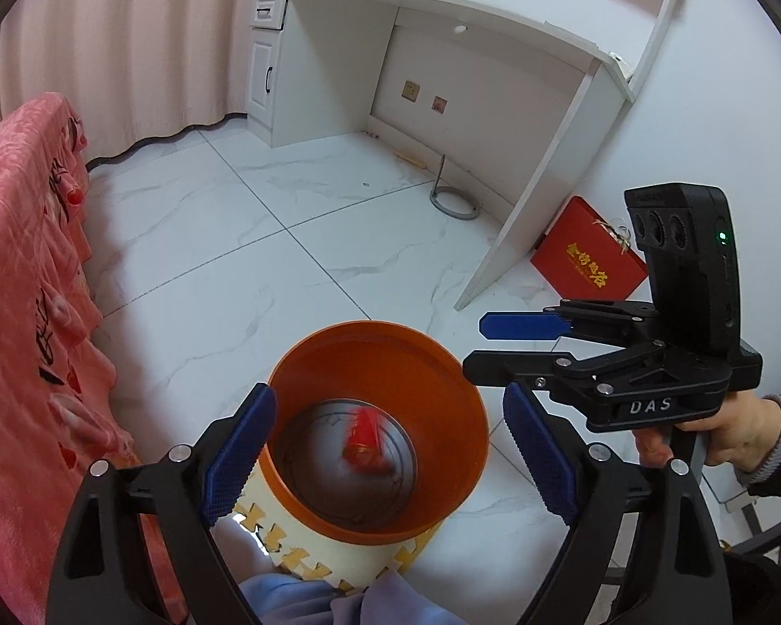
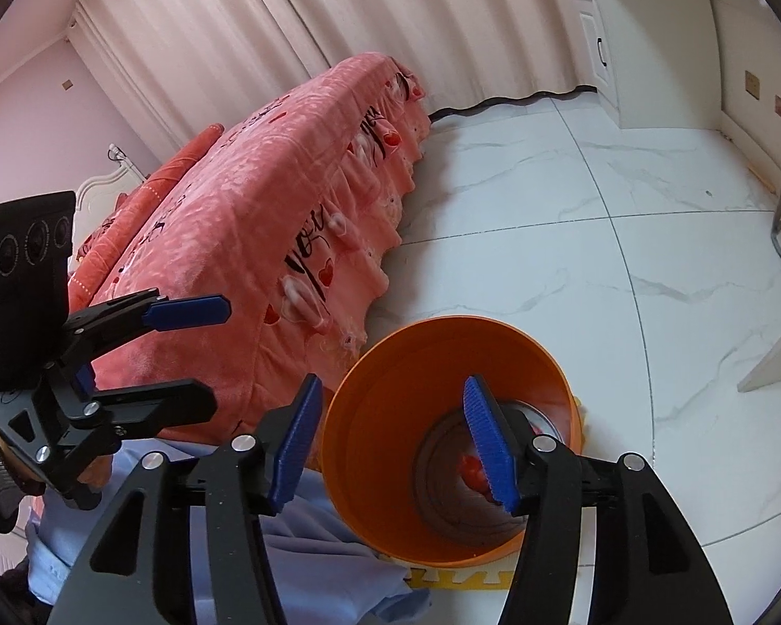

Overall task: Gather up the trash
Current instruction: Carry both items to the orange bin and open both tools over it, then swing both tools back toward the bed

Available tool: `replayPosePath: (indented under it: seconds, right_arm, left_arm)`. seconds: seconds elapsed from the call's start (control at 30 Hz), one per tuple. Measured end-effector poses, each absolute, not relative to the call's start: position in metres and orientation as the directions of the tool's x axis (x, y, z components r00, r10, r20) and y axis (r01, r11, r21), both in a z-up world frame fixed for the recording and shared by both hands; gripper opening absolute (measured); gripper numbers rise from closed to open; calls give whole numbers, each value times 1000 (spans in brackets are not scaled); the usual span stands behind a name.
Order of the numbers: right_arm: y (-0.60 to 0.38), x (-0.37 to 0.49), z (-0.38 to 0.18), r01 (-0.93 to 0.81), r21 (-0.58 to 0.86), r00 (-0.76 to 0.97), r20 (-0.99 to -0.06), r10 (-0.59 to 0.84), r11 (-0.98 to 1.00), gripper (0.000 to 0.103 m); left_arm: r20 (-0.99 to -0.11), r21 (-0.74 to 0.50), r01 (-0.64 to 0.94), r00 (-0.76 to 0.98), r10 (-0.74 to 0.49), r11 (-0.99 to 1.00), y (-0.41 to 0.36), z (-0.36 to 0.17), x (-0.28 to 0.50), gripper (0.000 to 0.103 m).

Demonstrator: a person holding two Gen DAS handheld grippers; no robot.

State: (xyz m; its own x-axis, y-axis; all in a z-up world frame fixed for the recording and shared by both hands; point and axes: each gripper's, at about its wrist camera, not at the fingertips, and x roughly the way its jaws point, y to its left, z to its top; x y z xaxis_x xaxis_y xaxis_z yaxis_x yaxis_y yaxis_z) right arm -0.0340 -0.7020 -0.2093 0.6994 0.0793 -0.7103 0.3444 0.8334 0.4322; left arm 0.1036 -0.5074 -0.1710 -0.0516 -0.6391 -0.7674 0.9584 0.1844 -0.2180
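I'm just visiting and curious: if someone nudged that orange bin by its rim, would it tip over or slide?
The orange bin looks tall for its base, so a push at the rim would probably tip it rather than slide it. It seems nearly empty, holding only a small red scrap, so it is likely light. Its wall looks thin, perhaps flexing slightly.

White capitals "DAS" sit on the black body of the right tool (image 1: 481, 346), lower right of the left wrist view. Right of centre there, a red folder (image 1: 588, 258) leaning by the desk (image 1: 442, 10) carries gold Chinese characters, too small to read. On the pink bedspread (image 2: 265, 219), centre of the right wrist view, black script and red hearts, the lettering illegible.
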Motion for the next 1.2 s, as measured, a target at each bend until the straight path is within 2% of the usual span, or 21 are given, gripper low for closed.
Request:
replayPosePath:
  seconds: [0.27, 0.37, 0.43, 0.5, 0.83, 1.2]
  right_arm:
    - [-676, -33, -174, 271, 419, 722, -683, 105, 866, 58]
    - [-657, -33, -150, 211, 414, 741, -658, 131, 885, 62]
    - [-640, -30, -133, 165, 402, 750, -645, 151, 901, 64]
    - [-623, -28, -117, 121, 387, 759, -630, 167, 914, 65]
    - [-522, -19, -44, -107, 323, 793, -543, 277, 940, 82]
    - [-415, 4, -11, -328, 290, 744, -507, 435, 899, 83]
  left_arm:
    - [-747, -198, 954, 1, -665, 225, -475, -147, 103, 88]
    - [-729, -173, 954, 43, -683, 244, -453, -129, 99, 88]
    - [-719, -156, 950, 78, -691, 269, -434, -118, 97, 95]
    - [-705, -143, 946, 109, -701, 291, -415, -105, 94, 95]
    - [-654, -94, 887, 287, -700, 452, -317, -56, 80, 95]
    - [-624, -60, 774, 464, -628, 631, -211, -31, 67, 95]
